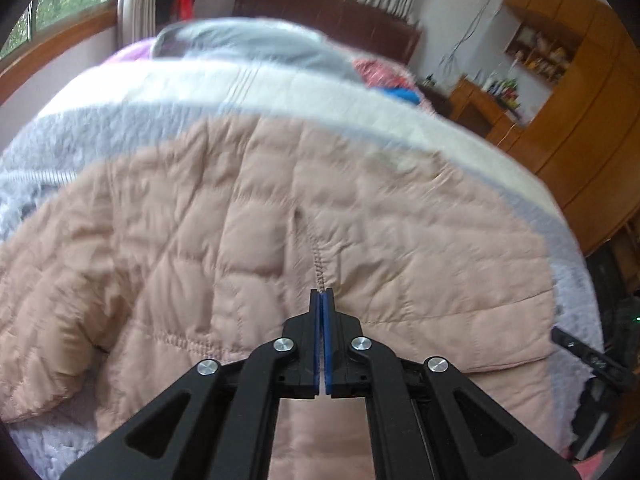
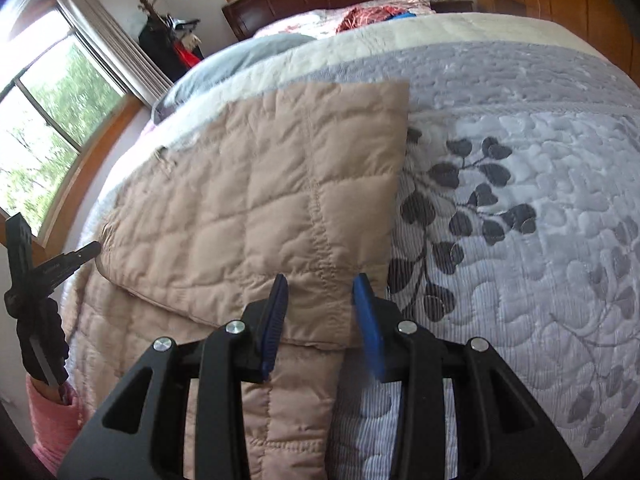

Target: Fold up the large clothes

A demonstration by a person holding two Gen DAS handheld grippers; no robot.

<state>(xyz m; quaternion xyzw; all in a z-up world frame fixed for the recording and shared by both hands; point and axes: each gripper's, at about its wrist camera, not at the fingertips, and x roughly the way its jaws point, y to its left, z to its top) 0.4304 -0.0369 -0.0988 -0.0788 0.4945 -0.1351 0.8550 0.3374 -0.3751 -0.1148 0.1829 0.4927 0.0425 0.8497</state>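
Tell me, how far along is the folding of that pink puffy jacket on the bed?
About midway, I'd guess. One panel of the pink jacket already lies folded over the rest, on the quilted bedspread. The left hand-held gripper is closed, apparently pinching fabric at a seam. The right hand-held gripper is open at the folded edge. A sleeve remains spread out, so more folds remain.

your left wrist view looks close down over the pink quilted jacket (image 1: 280, 220) toward the headboard (image 1: 328, 12) at the frame's top. your right wrist view faces likewise, jacket (image 2: 260, 200) left of centre, bedspread (image 2: 520, 220) filling the right.
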